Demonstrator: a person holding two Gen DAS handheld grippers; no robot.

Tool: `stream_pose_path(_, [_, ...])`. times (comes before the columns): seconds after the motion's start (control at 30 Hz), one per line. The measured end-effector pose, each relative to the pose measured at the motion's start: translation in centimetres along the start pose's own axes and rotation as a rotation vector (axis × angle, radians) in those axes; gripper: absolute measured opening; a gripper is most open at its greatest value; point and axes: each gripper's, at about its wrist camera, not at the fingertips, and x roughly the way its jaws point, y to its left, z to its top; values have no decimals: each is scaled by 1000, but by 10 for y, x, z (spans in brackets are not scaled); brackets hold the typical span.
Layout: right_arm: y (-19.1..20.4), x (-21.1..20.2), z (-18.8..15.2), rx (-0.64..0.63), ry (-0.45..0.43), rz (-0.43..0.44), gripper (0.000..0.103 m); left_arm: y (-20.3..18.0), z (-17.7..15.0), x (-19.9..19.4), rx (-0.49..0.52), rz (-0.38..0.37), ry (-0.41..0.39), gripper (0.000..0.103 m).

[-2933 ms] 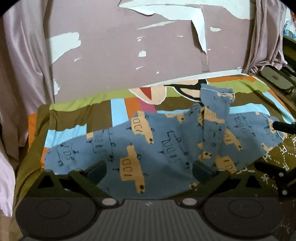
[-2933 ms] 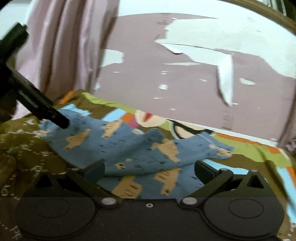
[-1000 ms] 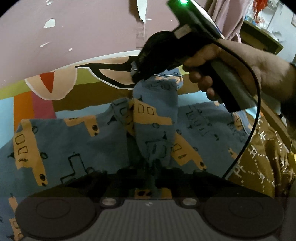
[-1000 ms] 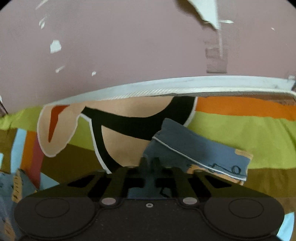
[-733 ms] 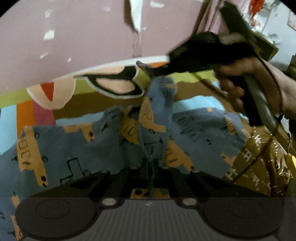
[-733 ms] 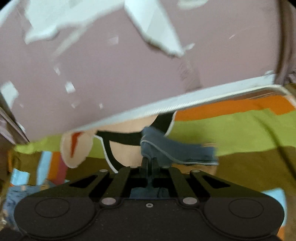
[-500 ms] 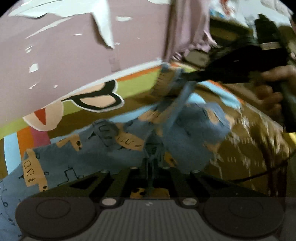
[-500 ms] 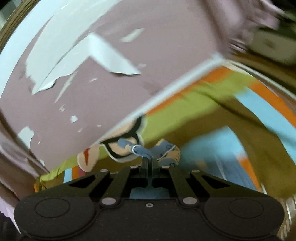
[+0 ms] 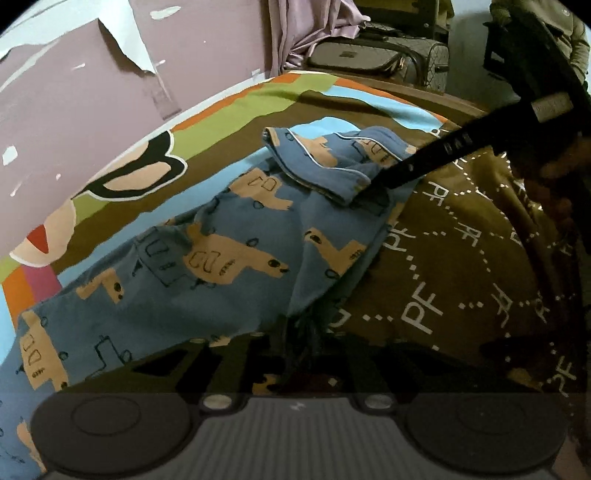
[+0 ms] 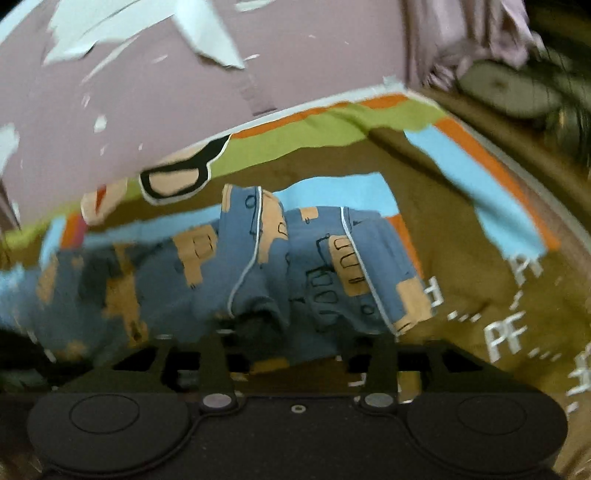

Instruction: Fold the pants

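The left claw [image 9: 301,332] sits low at the near edge of the bed, its 2 fingers drawn close together on a bunched fold of the pants [image 9: 207,258]; the cloth rises from that pinch and fans out to the left and far side. The right claw [image 9: 384,181] reaches in from the upper right of the left wrist view, a dark hand behind it on the handle; its tip lies against the turned-over, white-piped hem of the pants. In the right wrist view the right claw [image 10: 295,350] shows its 2 fingers [image 10: 384,354] spread wide, with the blue cloth lying between and just beyond them, not gripped; that view is motion-blurred.

The pants, blue with tan vehicle prints, lie across the bed, 1 leg stretching to the near left, the hem end folded back over the rest at the right.

The bed carries a patchwork sheet [image 9: 258,107] of green, orange, light blue and brown blocks; a brown blanket [image 9: 461,258] with white dotted lettering covers its right side. Behind stands a mauve wall [image 9: 92,92] with peeling paint; a pale curtain [image 9: 295,33] and a patterned bag [image 9: 376,55] sit at the far right.
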Motion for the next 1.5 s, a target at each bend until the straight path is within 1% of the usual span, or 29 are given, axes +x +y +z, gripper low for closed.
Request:
stream_pose_path(0.03, [4, -2, -2, -50, -11, -11, 58, 1, 0, -3, -1, -13, -7, 46])
stream_pose_path(0.07, [8, -3, -4, -92, -25, -24, 63, 2, -1, -7, -3, -20, -17, 57])
stream_pose_path(0.17, [23, -6, -8, -238, -89, -60, 72, 14, 8, -13, -41, -41, -41, 62])
stream_pose_path(0.2, [27, -6, -9, -285, -107, -75, 73, 19, 13, -14, -60, -35, -45, 64])
stream_pose_path(0.27, [36, -2, -15, -382, -140, -108, 74, 32, 24, -15, -104, -22, -66, 73])
stream_pose_path(0.33, [45, 1, -19, -450, -169, -129, 76, 46, 42, -9, -174, -24, -100, 80])
stream_pose_path(0.37, [49, 4, -22, -497, -187, -145, 76, 53, 51, -5, -208, -32, -112, 81])
stream_pose_path(0.43, [57, 8, -28, -579, -215, -163, 76, 62, 70, 6, -260, -56, -139, 81])
stream_pose_path(0.5, [66, 12, -33, -653, -240, -170, 75, 67, 88, 22, -289, -77, -167, 81])
stream_pose_path(0.6, [76, 17, -42, -742, -264, -171, 68, 71, 111, 48, -338, -110, -178, 80])
stream_pose_path(0.67, [83, 21, -47, -792, -261, -169, 57, 73, 125, 65, -374, -134, -175, 78])
stream_pose_path(0.73, [87, 24, -50, -818, -261, -171, 52, 72, 138, 81, -395, -151, -157, 75])
stream_pose_path(0.8, [90, 26, -52, -839, -273, -178, 50, 67, 148, 97, -413, -147, -99, 63])
stream_pose_path(0.87, [92, 27, -53, -853, -278, -183, 43, 62, 156, 112, -420, -143, -34, 36])
stream_pose_path(0.9, [92, 27, -54, -854, -276, -185, 40, 60, 157, 116, -421, -143, -18, 27])
stream_pose_path(0.93, [92, 28, -53, -847, -271, -184, 29, 57, 158, 119, -424, -149, -10, 16])
stream_pose_path(0.97, [91, 28, -51, -830, -263, -180, 17, 54, 159, 120, -425, -148, -9, 15])
stream_pose_path(1.0, [89, 26, -50, -813, -260, -177, 14, 51, 160, 120, -421, -148, -11, 13])
stream_pose_path(1.07, [84, 22, -46, -759, -270, -168, 12, 47, 164, 117, -427, -147, -8, 10])
stream_pose_path(1.13, [76, 15, -40, -675, -280, -153, 11, 47, 170, 115, -470, -145, 1, 9])
stream_pose_path(1.23, [61, 4, -34, -511, -281, -128, 10, 48, 183, 110, -546, -177, 3, 8])
stream_pose_path(1.33, [35, -9, -26, -310, -285, -110, 10, 39, 196, 110, -596, -219, 4, 7])
stream_pose_path(1.37, [24, -13, -23, -231, -291, -110, 10, 33, 200, 112, -594, -227, 1, 7])
stream_pose_path(1.43, [2, -16, -20, -77, -282, -106, 10, 16, 210, 118, -555, -226, -14, 8])
stream_pose_path(1.5, [-20, -15, -20, 70, -248, -112, 10, 0, 217, 127, -518, -221, -9, 14])
